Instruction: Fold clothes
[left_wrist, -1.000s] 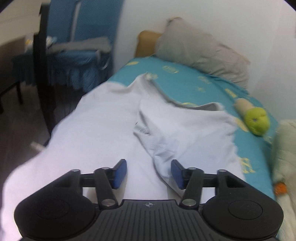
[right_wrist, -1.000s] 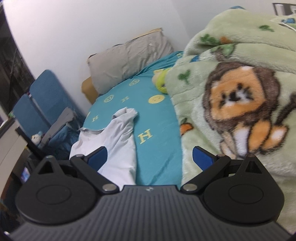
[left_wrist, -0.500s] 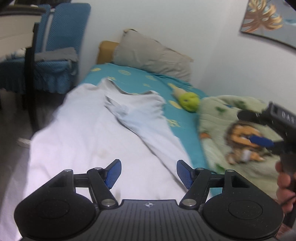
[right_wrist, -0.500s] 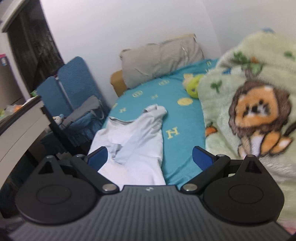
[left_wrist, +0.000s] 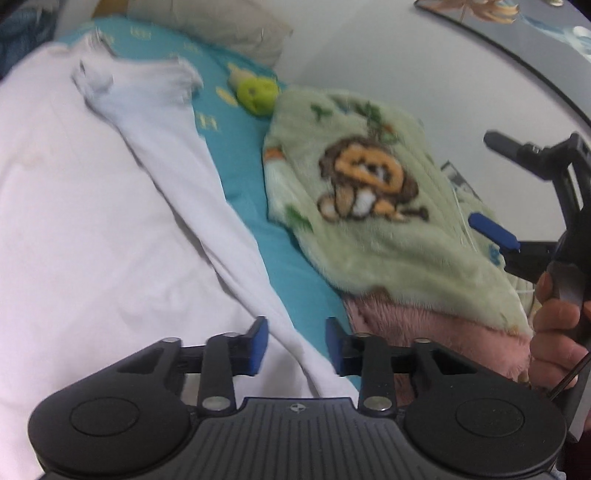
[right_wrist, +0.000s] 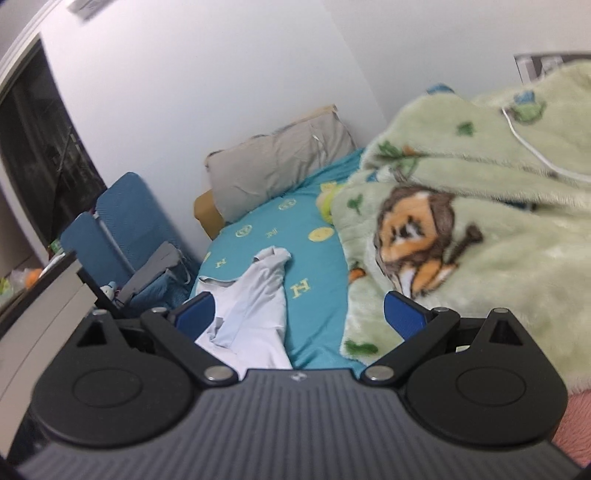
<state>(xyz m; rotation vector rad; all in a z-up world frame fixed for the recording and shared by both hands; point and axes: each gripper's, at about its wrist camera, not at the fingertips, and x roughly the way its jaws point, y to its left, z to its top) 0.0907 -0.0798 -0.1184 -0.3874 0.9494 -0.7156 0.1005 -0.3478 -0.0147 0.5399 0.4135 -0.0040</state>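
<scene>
- The left hand-held gripper (left_wrist: 295, 347) hovers low over the bed, its blue-padded jaws parted with nothing between them.
- Beneath it, the white garment (left_wrist: 110, 221) lies spread across the teal bedsheet (left_wrist: 243, 173), one long folded edge running diagonally from the gripper toward the far end of the bed.
- Right of the garment, a green lion-print blanket (left_wrist: 369, 206) is heaped on the sheet, its pink underside showing at the near edge.
- A yellow-green plush toy (left_wrist: 256, 94) rests near a grey pillow (left_wrist: 221, 26).
- At the right edge, a hand holds the right hand-held gripper (left_wrist: 517, 195) over the blanket, jaws spread wide.
</scene>
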